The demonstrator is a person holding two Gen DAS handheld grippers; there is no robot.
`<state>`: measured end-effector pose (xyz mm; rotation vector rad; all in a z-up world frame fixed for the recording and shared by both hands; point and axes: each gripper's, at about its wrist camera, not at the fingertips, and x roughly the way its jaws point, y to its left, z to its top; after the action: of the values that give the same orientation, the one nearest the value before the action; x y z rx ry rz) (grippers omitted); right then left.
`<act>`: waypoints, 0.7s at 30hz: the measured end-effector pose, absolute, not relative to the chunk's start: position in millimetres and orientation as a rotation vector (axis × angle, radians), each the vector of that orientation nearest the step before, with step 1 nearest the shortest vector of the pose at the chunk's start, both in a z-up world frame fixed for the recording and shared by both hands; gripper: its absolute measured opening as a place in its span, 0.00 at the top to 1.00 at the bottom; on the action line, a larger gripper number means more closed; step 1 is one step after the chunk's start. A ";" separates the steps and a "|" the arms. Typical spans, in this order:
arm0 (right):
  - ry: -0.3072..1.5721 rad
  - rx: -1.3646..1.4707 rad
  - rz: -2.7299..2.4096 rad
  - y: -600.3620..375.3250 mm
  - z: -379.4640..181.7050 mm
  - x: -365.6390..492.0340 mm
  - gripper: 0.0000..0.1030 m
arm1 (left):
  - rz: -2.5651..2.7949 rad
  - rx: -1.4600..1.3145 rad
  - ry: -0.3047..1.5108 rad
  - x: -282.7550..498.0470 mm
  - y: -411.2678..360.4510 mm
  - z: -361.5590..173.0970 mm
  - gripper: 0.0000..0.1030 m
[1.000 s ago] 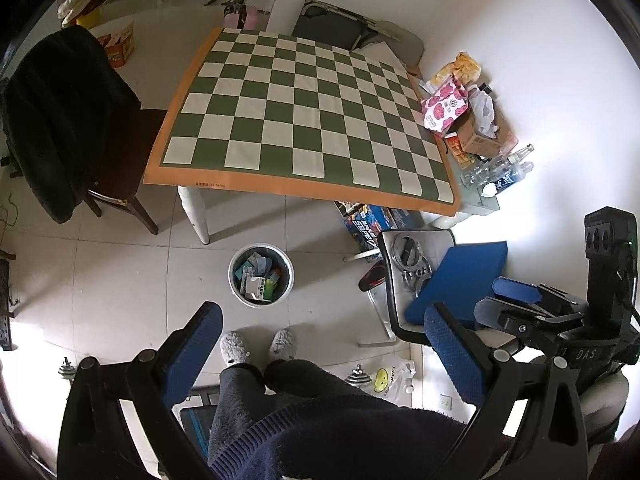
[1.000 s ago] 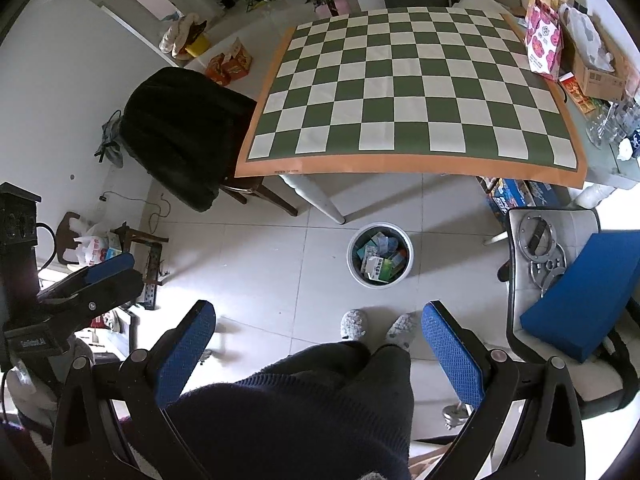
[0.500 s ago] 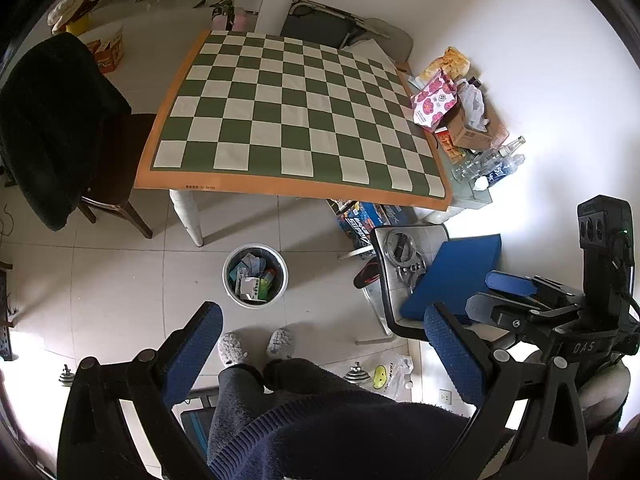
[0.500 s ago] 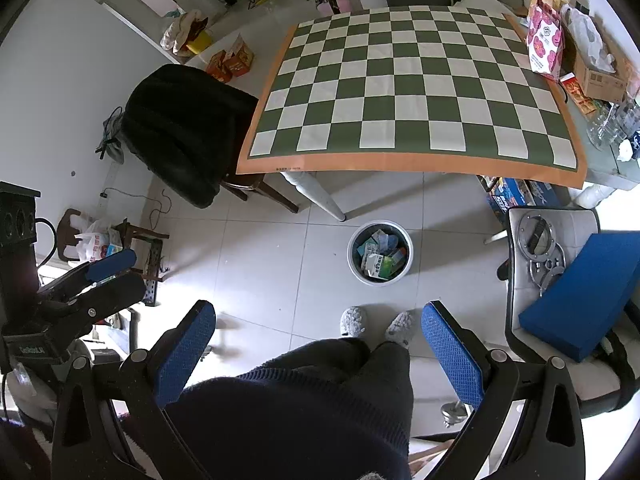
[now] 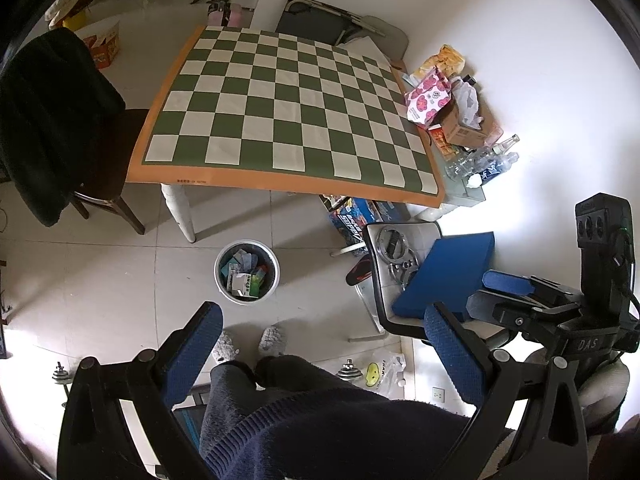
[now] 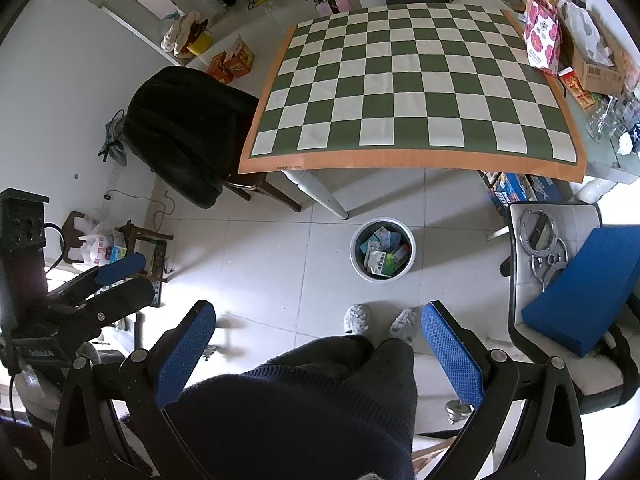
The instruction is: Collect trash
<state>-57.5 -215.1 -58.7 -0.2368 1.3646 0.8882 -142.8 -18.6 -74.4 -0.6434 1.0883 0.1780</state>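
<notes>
1. Left gripper (image 5: 320, 354) spread wide and empty, held high over the floor; right gripper (image 6: 318, 344) likewise spread, nothing pinched.
2. Waste bin (image 5: 247, 271) on the tiles at 12 o'clock of the slippers (image 5: 272, 338), just off the table leg, already holding cartons and wrappers (image 6: 383, 254).
3. Checkered tabletop (image 5: 288, 112) bare of litter.
4. Probably light, crushable card and slick film: best pinched gently by an edge or a fold, not the flat face.
</notes>
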 end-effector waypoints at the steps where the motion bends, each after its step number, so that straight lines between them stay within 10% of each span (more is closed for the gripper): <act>1: 1.364 -0.237 0.890 -216.8 -59.8 -57.2 0.00 | 0.175 -0.647 1.088 -143.7 -18.3 -75.2 0.00; 21: 1.374 -0.194 0.889 -220.7 -59.2 -62.5 0.00 | 0.150 -0.687 1.068 -142.4 -21.0 -73.9 0.00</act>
<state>-62.5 -220.7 -59.2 -0.1940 1.3739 0.8893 -142.4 -21.0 -73.9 -0.6873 1.0683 0.1497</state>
